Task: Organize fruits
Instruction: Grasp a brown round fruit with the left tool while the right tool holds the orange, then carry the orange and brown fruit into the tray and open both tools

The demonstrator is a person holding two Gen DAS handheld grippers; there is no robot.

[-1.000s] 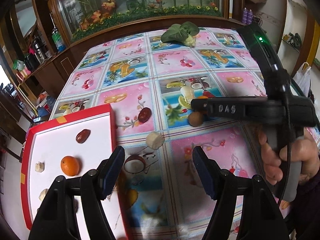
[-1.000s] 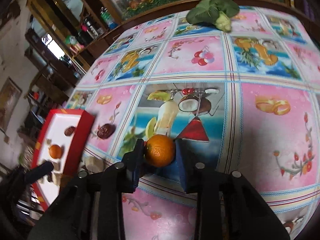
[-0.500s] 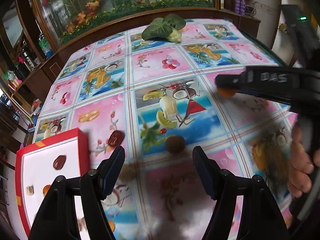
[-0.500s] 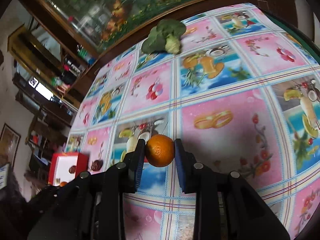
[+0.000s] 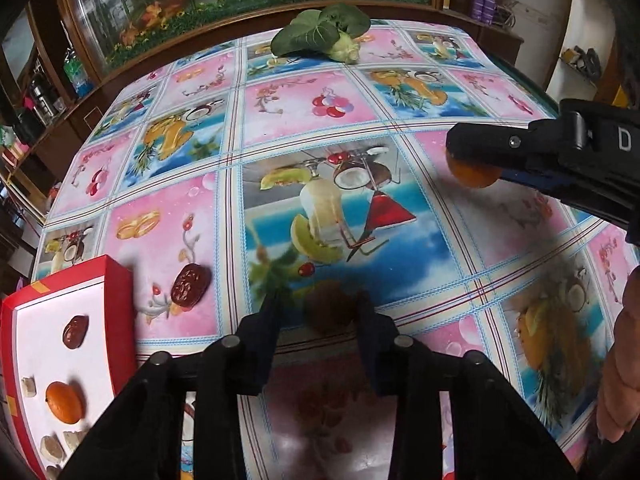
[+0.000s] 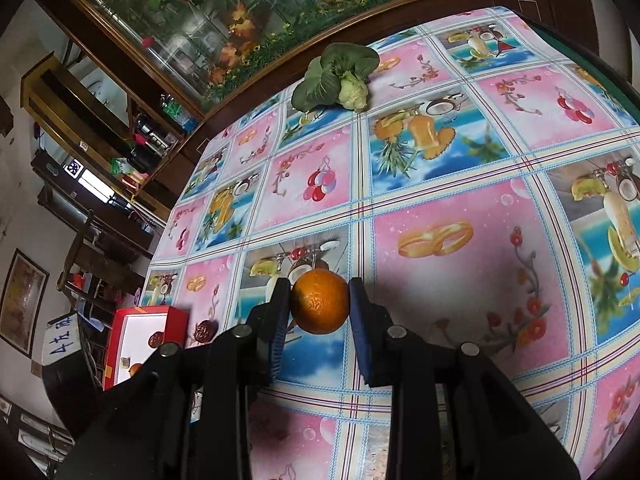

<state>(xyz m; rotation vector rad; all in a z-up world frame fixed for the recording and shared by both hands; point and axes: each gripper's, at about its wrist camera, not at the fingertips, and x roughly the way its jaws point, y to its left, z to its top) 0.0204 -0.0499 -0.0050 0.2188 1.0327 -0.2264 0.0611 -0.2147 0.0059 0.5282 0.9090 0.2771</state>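
Right claw (image 6: 319, 304) clenched on an orange (image 6: 319, 301), pads pressed on its two sides and the fruit carried clear above the desk (image 6: 460, 216); seen also from the left wrist view, at right, orange (image 5: 472, 174) tucked under the black finger. Held aloft like this presumably for carrying across to the red tray (image 5: 116, 292) at the near left, well apart from it for now.

Left claw (image 5: 318, 312) released, jaws spread to either side of a small brown round fruit (image 5: 328, 308) lying on the desk, blurred, pads near it but contact not clear. Placed so, most likely, to close on that fruit next.

Inside the tray: another orange (image 5: 64, 400), a dark red date (image 5: 75, 332) and some pale chunks (image 5: 52, 446), gathered there as the sorted lot. Just right of the tray wall, a second date (image 5: 190, 290) on the desk, not yet collected. At the far edge, a leafy green vegetable (image 5: 320, 34), well apart from the fruit and probably no part of the sorting.

Judged about midway: several pieces in, at least three left out.
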